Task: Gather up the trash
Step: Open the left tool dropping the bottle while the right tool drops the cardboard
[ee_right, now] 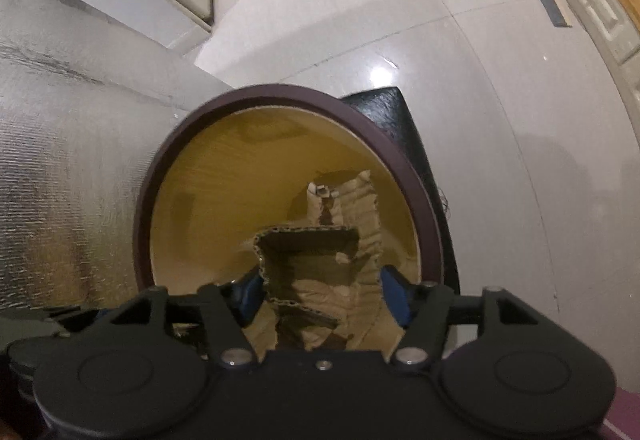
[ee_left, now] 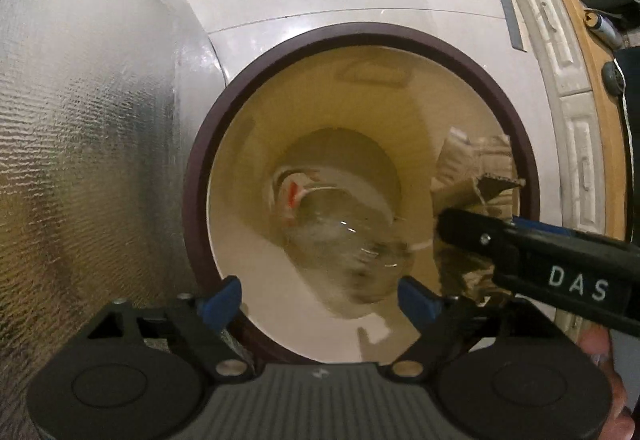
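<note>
Left gripper [ee_left: 320, 290] hangs over the round bin [ee_left: 200, 175], jaws spread with nothing gripped; a clear plastic bottle [ee_left: 340, 236], blurred, sits below them inside the bin. Beside it the right gripper's finger reads "DAS". Right gripper [ee_right: 320, 294] stands parted around torn cardboard [ee_right: 316, 268]; whether the pads touch it cannot be told.

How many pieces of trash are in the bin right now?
2. A clear plastic bottle lies low in the bin, below the open left gripper. A piece of cardboard stands between the right gripper fingers. More may lie hidden underneath.
</note>
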Tool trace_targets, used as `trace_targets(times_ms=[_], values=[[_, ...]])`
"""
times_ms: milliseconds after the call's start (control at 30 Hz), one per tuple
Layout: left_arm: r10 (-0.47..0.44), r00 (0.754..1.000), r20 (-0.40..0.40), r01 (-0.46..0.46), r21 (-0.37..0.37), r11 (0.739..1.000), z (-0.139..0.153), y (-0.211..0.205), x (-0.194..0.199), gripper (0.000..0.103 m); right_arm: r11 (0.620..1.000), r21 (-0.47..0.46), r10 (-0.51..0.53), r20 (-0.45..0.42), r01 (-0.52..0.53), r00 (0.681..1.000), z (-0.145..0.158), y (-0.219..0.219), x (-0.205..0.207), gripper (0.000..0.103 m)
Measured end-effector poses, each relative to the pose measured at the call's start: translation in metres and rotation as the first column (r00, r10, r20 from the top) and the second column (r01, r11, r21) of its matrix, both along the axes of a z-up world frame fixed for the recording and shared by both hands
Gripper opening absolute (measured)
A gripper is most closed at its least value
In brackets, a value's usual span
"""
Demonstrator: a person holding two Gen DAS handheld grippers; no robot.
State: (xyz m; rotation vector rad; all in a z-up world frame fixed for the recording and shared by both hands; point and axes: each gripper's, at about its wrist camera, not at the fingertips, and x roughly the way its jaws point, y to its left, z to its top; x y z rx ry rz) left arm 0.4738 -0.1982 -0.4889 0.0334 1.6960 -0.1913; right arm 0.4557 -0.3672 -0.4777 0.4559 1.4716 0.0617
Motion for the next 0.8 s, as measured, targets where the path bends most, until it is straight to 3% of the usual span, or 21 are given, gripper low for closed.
trace_targets(times_ms=[200,433,800], values=[[-0.002,1.000,-0.007,0.002,0.023,1.000,0.001,0.000,0.000,0.091,1.000,0.015,0.024,-0.007,-0.024,1.000,0.009,-0.003,-0.001,0.075],[0.005,1.000,-0.007,-0.004,0.044,0.999,0.008,0.005,-0.009,0.099,0.999,0.024,0.028,-0.029,-0.028,0.999,0.008,-0.006,-0.005,0.098],[0.024,0.999,0.022,-0.025,0.054,0.998,0.030,0.016,-0.023,0.103,0.997,-0.020,0.068,-0.020,-0.068,0.998,0.029,-0.012,-0.016,0.101]])
